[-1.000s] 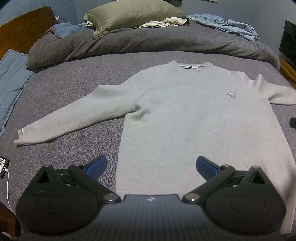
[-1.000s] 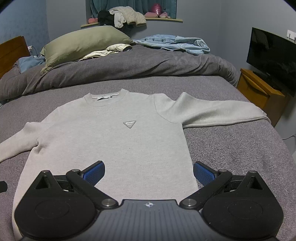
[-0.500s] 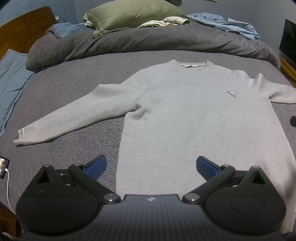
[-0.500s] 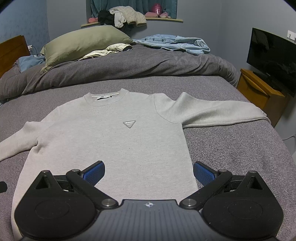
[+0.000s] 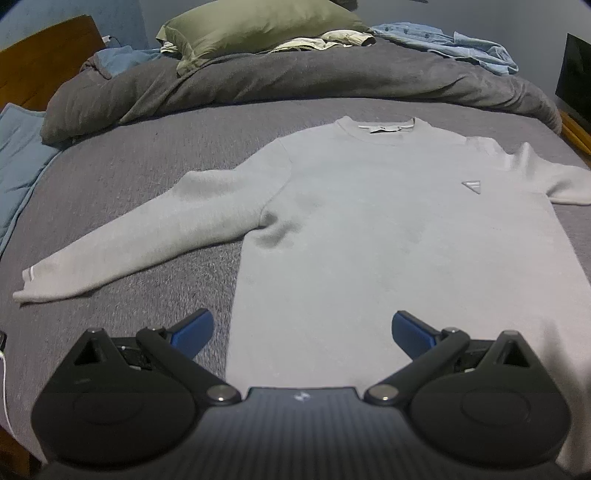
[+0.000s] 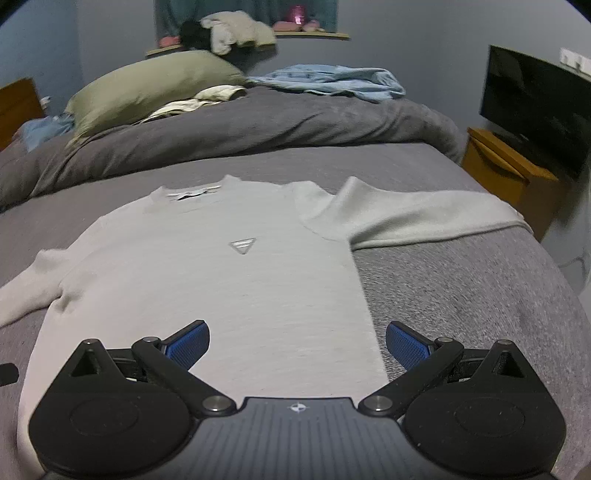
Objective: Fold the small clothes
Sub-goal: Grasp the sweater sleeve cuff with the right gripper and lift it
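A light grey long-sleeved sweatshirt (image 5: 388, 229) lies flat, front up, on the grey bed, both sleeves spread out; it also shows in the right wrist view (image 6: 229, 273). A small triangular logo (image 6: 242, 245) sits on its chest. My left gripper (image 5: 301, 328) is open and empty above the sweatshirt's lower left hem corner. My right gripper (image 6: 297, 339) is open and empty above the lower right part of the body. The left sleeve (image 5: 147, 236) points left, the right sleeve (image 6: 424, 218) points right.
A rumpled dark grey duvet (image 5: 295, 77) lies across the far side of the bed, with an olive pillow (image 5: 255, 26) and a blue garment (image 6: 328, 81) on it. A wooden stand (image 6: 506, 177) with a TV (image 6: 535, 107) is at the right. A blue blanket (image 5: 14, 155) lies left.
Both grippers have moved lower and slightly forward over the sweatshirt's hem; the right view is blurred with motion. The sweatshirt has not moved, and both grippers stay open.
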`<state>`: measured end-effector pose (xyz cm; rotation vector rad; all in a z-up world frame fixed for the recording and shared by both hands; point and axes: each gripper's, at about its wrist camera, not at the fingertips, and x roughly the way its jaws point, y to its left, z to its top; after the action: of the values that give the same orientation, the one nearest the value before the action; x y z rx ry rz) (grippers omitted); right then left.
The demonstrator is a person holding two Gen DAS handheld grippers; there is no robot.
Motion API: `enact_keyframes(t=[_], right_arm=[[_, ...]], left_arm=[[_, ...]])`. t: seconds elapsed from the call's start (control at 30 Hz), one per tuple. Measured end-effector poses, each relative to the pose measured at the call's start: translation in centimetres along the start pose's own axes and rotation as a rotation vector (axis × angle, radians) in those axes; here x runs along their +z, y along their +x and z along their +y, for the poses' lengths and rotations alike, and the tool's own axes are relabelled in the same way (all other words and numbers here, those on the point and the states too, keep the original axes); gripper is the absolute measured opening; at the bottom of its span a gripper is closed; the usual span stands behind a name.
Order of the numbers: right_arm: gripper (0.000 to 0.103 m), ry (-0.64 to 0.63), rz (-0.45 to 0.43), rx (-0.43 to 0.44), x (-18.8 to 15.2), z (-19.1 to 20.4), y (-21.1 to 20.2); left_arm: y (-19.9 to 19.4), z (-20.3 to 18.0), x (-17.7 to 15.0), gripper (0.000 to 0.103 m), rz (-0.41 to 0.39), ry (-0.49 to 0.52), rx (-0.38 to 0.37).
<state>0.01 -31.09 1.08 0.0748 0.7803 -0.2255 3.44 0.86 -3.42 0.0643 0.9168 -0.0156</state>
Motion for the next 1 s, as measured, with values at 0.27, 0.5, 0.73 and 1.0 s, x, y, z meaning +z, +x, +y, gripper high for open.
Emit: enact_keyframes(t=[0.27,0.5,0.73,1.0], right_arm=[[0.103,0.099,-0.046,-0.019,1.2,-4.0,3.1],[0.101,0.15,-0.106,-0.008,3.8,-8.8,6.4],[0.063,0.379,-0.071,-0.082,5.9,-18.2,11.7],[0.034,0.474,-0.078,-0.12,8.5,-23.8,16.8]], left_arm=[[4.2,1.4,0.9,0.103,-0.027,0.033,0.0],[6.8,1.9,1.2,0.103,-0.066,0.088,0.006],[9.7,1.1,0.4,0.103,0.007,0.149,0.019],[13.0,0.5,0.5,0.103,-0.007,0.164,-0.043]])
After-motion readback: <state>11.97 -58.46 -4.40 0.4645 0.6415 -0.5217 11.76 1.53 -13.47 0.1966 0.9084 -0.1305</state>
